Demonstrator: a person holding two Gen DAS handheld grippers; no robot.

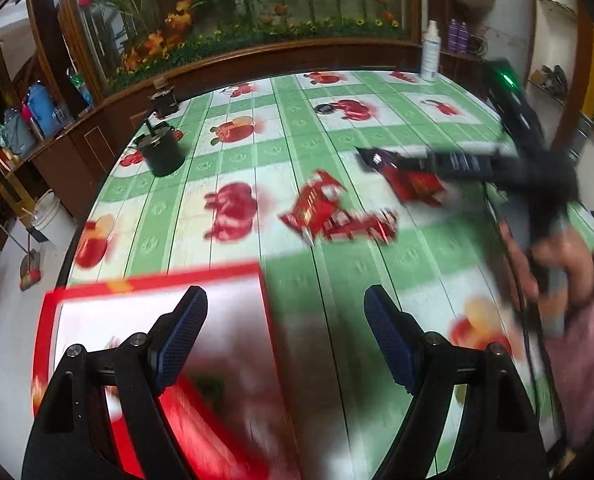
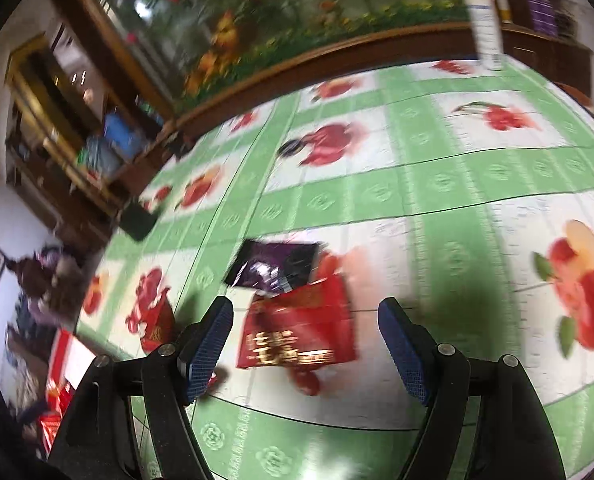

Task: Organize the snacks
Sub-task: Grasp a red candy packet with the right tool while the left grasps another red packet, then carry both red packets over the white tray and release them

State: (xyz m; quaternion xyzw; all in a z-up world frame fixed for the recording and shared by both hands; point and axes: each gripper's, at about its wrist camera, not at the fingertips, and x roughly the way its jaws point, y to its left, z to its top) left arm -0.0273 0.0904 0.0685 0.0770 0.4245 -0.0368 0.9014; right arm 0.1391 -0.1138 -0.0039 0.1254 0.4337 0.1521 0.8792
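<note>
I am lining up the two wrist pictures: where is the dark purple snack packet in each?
Left wrist: dark purple snack packet right of centre, by the right claw.
Right wrist: centre, overlapping a red packet.
Shared landmark: white spray bottle at the far edge.

Open tablecloth lies ahead of the left gripper (image 1: 285,336), its jaws spread with nothing between them, though a red-rimmed box (image 1: 153,304) crowds its 9 o'clock side. Red snack packets (image 1: 329,212) block the table (image 1: 377,140) centre at 12 o'clock; a black canister (image 1: 161,154) stands at 11 o'clock, a white bottle (image 1: 431,50) at the far edge. The right gripper (image 2: 305,344), also spread, faces a red packet (image 2: 301,336) and a dark packet (image 2: 275,266); bare cloth stretches toward 2 o'clock.
</note>
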